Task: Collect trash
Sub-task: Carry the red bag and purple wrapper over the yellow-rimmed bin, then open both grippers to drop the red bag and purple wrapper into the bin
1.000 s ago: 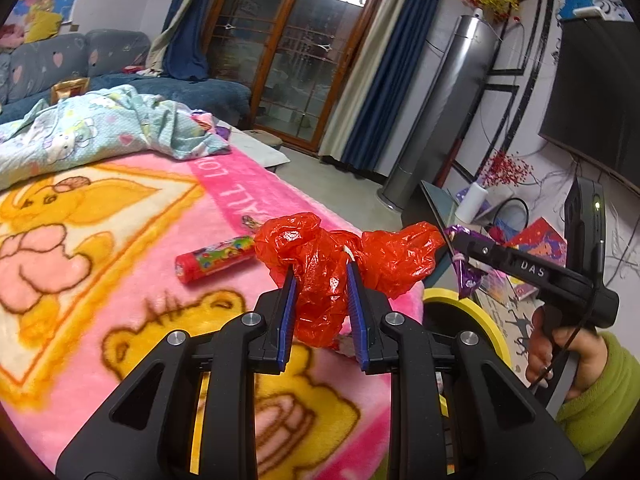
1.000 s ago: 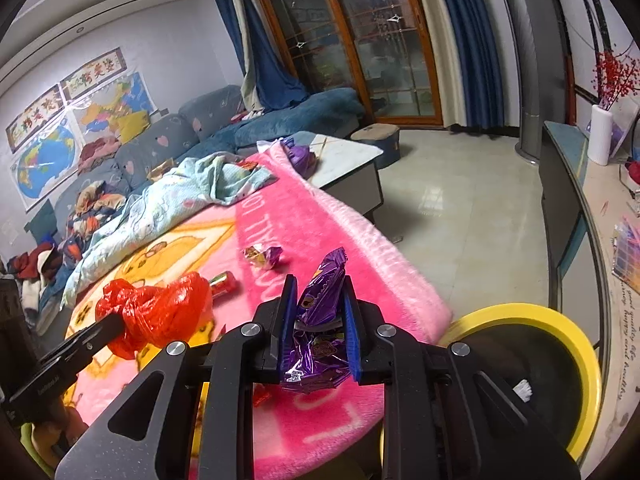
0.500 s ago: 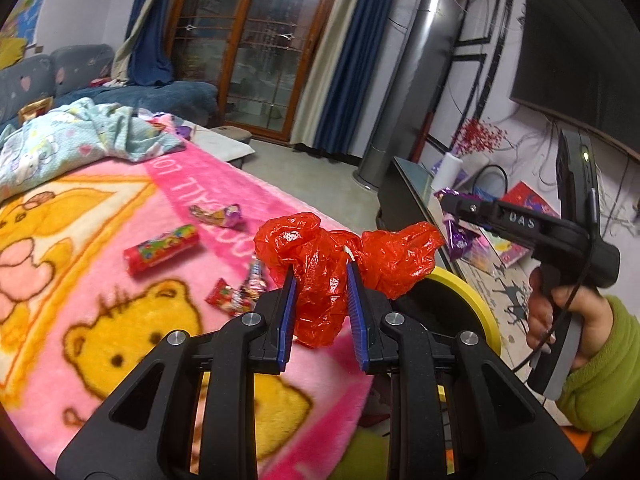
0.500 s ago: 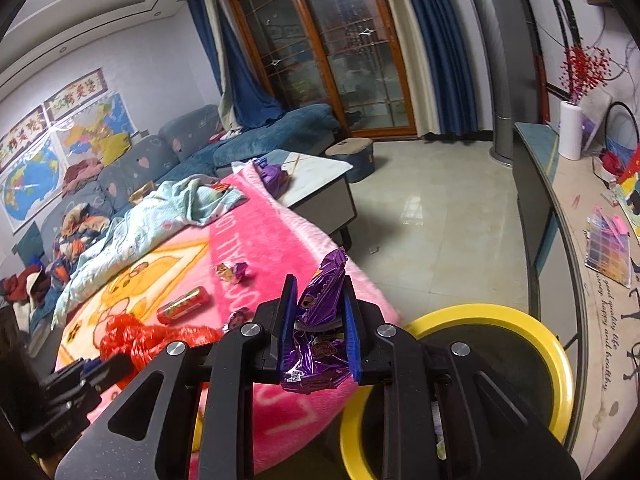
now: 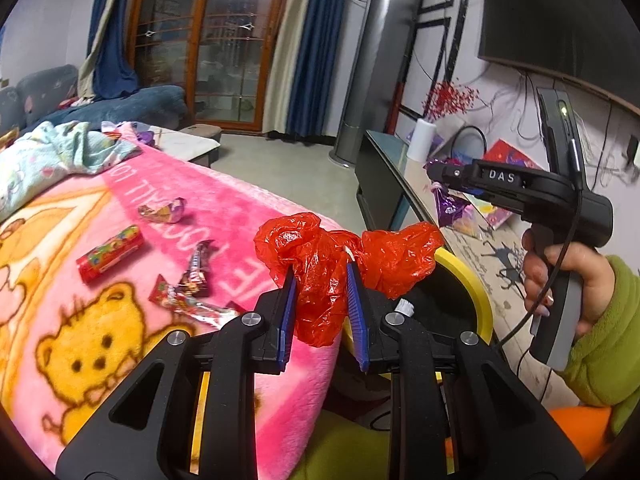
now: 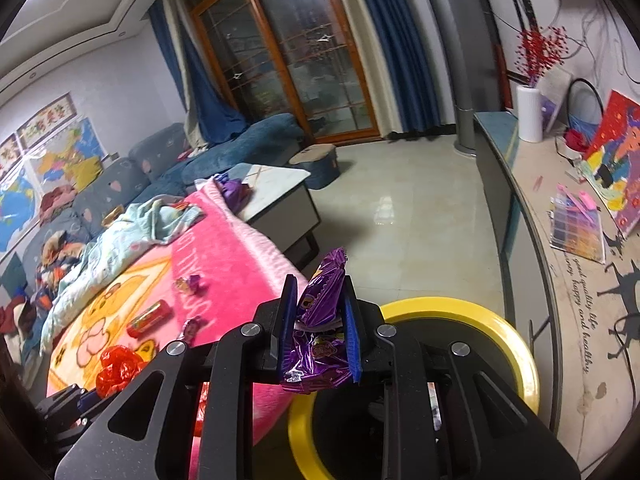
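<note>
Over the pink blanket, left claw grips red bag, right claw purple wrapper.

Both grippers, left gripper and right gripper, point slightly downward, jaws clamped narrowly.

Both grippers are matte black with blue pads on the fingers and round silver screws at the linkage pivots. The right gripper carries white "DAS" lettering; above that lettering glows a small green light, and below it a thin black cable hangs beside the hand, which wears a green fleece sleeve.
</note>
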A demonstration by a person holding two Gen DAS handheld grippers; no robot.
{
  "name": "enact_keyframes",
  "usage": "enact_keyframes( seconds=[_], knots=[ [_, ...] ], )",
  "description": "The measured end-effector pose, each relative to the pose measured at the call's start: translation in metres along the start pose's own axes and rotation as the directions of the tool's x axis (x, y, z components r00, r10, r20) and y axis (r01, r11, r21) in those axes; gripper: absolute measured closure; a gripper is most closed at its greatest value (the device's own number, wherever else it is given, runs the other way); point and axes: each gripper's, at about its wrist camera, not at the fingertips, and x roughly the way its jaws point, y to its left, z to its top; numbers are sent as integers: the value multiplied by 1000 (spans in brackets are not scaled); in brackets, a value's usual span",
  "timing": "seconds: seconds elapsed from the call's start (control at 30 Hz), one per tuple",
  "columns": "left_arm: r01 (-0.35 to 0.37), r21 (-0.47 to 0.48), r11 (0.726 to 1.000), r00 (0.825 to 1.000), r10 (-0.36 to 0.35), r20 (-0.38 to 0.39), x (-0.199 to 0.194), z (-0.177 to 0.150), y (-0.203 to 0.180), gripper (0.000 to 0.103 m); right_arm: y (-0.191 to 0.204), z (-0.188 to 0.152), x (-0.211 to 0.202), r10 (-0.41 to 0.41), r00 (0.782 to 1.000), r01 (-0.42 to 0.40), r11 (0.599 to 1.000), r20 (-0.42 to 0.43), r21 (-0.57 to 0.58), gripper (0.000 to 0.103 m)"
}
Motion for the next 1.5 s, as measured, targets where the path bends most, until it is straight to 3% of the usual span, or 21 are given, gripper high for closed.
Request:
enact_keyframes(
  seconds=[0.6,1.1,1.2,1.27,1.3,1.4,1.47,1.5],
  knots=[
    [58,175,983,994,-40,-106,51,-10,-61,85,-60,-8,5,-116,993,116,991,-7,66,82],
    [145,236,961,970,-91,-226,96,-20,-87,84,-90,-16,23,-109,991,118,987,-83,113,81],
    [150,228,962,968,-95,-234,100,-20,-86,77,-94,-18,27,-110,989,123,984,-102,127,80],
    [150,215,965,966,-97,-240,102,-21,-83,62,-97,-20,31,-112,986,128,983,-123,135,76],
    [150,204,967,966,-99,-239,101,-20,-81,58,-98,-21,32,-113,986,130,982,-126,138,70],
    [145,173,974,968,-103,-231,99,-19,-74,44,-99,-22,33,-119,985,137,981,-128,140,69],
    [141,143,980,969,-107,-223,97,-15,-68,30,-99,-23,33,-121,984,139,980,-127,144,69],
    [143,121,982,970,-115,-214,94,-13,-63,28,-99,-22,33,-120,985,138,980,-127,144,68]
  ],
)
